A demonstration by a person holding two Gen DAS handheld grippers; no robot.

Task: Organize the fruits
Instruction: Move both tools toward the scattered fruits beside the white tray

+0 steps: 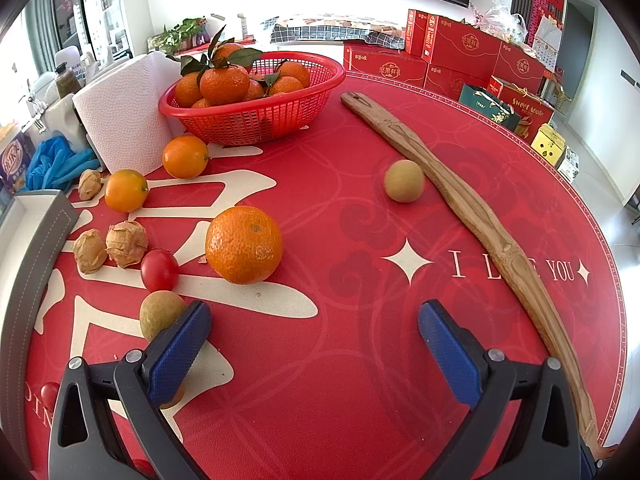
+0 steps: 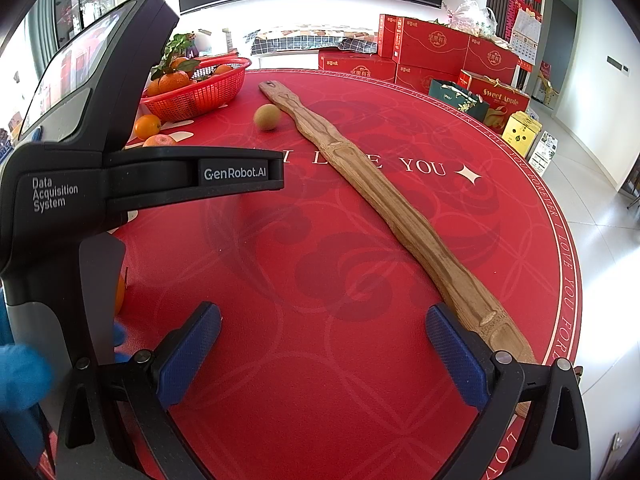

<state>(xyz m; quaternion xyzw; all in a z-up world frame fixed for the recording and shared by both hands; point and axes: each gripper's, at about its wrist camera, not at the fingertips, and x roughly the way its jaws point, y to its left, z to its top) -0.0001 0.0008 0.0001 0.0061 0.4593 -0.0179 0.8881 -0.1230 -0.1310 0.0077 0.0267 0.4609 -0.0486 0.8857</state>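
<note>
A red basket [image 1: 256,120] of leafy tangerines stands at the back left; it also shows in the right wrist view [image 2: 200,96]. Loose fruit lies left of centre: a big orange [image 1: 243,245], two small oranges [image 1: 185,157] [image 1: 125,191], a cherry tomato [image 1: 159,269], several papery husked fruits [image 1: 126,243], and a brown round fruit [image 1: 160,314] beside my left finger. Another brown round fruit [image 1: 404,181] lies alone by the wooden stick; it shows in the right wrist view too [image 2: 267,117]. My left gripper [image 1: 314,346] is open and empty. My right gripper [image 2: 324,354] is open and empty.
A long wooden stick [image 1: 472,216] lies diagonally across the red round table [image 1: 340,400]; it also shows in the right wrist view [image 2: 384,208]. A paper towel roll [image 1: 120,112] and a grey box [image 1: 36,248] stand at left. Red gift boxes [image 1: 460,52] stand behind the table.
</note>
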